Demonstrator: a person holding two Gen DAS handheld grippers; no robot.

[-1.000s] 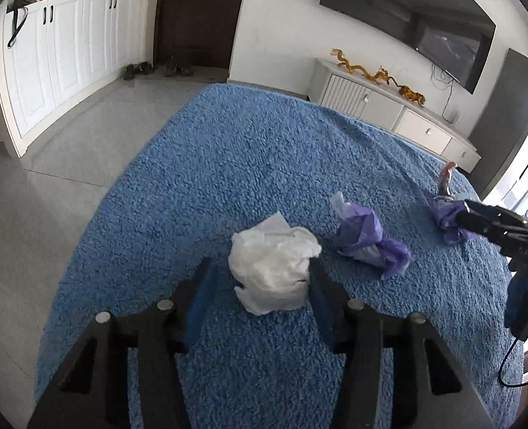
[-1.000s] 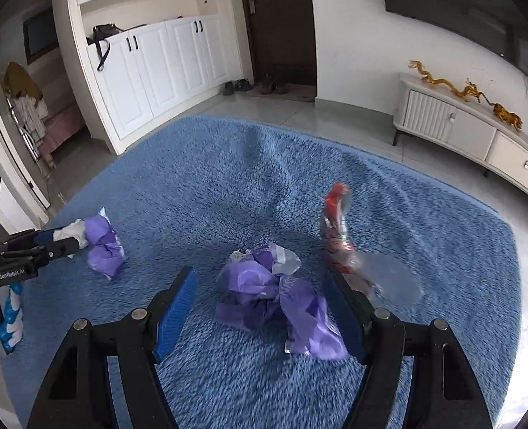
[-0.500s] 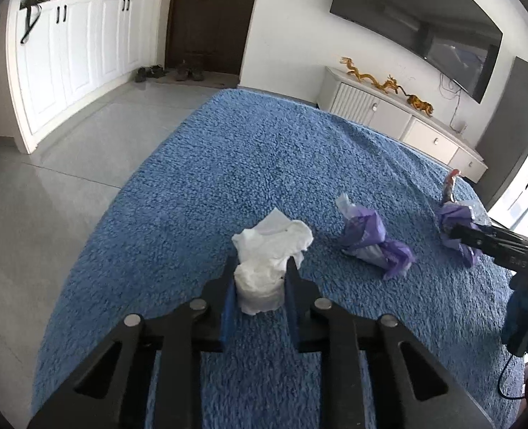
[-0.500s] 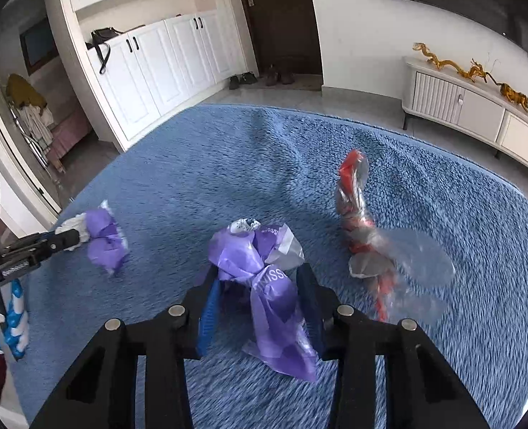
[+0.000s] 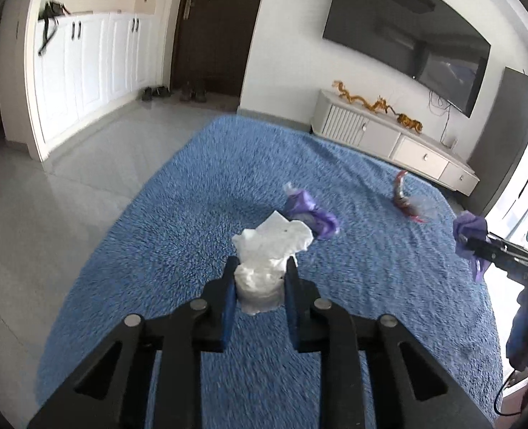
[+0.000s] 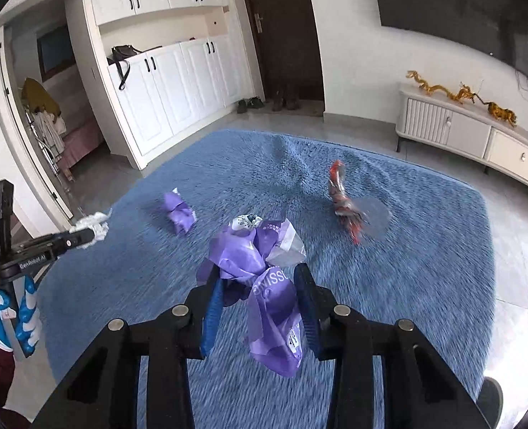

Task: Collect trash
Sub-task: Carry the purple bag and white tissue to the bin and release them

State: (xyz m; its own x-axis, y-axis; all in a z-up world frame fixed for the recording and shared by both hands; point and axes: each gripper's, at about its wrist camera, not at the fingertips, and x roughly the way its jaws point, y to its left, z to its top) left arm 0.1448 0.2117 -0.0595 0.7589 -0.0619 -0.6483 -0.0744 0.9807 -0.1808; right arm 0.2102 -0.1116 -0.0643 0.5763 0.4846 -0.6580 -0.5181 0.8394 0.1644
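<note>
Crumpled white tissue [image 5: 264, 261] clamped in left tool [image 5: 260, 279], crinkly purple plastic wrapper [image 6: 260, 279] pinched by right tool [image 6: 258, 289], shaggy blue rug [image 5: 199, 214]

Both wrist views look down, sharing blue rug [image 5: 199, 193].

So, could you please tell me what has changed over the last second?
Both claws closed and lifted: the left claw shut on the white tissue wad, and the right claw shut on the purple plastic bag. The small purple wrapper and red wrapper stayed on the blue rug.
</note>
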